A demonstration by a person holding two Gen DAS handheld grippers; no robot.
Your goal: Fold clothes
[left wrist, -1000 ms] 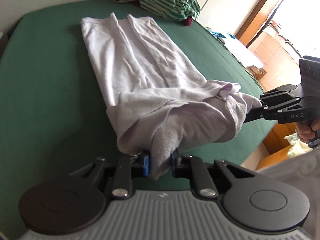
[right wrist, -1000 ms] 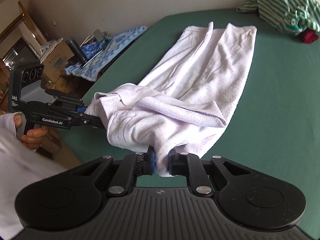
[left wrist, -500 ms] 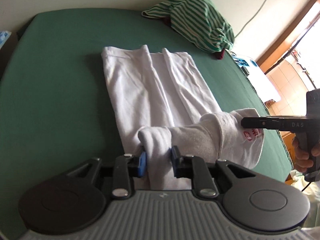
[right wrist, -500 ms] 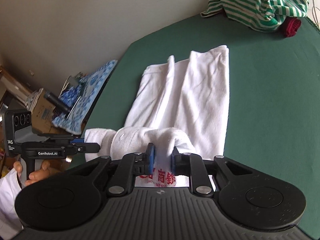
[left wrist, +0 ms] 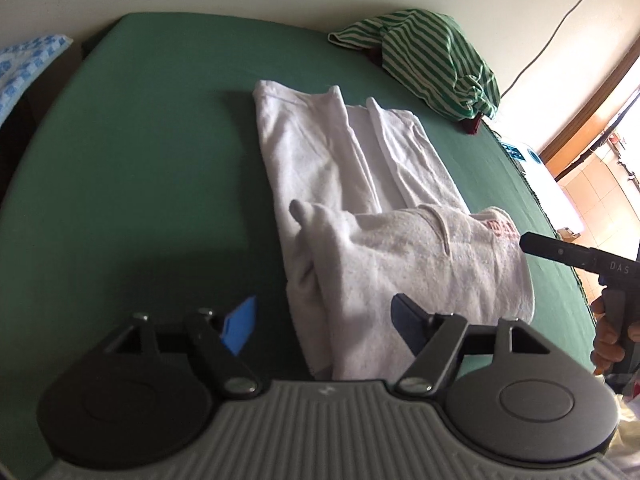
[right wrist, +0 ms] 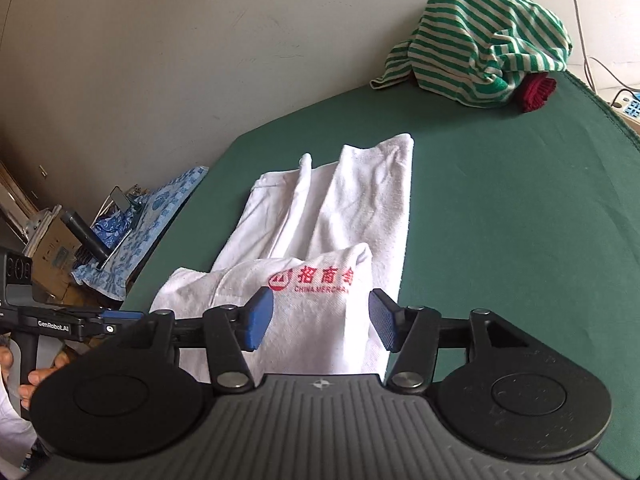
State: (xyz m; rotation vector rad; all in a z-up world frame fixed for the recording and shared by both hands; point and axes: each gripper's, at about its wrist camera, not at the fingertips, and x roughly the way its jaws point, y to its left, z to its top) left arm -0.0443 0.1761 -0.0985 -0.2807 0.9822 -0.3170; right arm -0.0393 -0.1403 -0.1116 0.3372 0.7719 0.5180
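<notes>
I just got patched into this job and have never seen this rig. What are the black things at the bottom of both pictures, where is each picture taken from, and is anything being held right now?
There is no robot here: a person holds one hand-held gripper in each hand, each with a camera looking along its fingers.

The left wrist view shows the left hand-held gripper; the right wrist view shows the right hand-held gripper.

On the green bed cover lies a white garment, its near end folded over so a red printed logo faces up. A striped green garment is heaped at the far end.

Nothing is held: both sets of jaws are opening, their pads clear of the cloth.
</notes>
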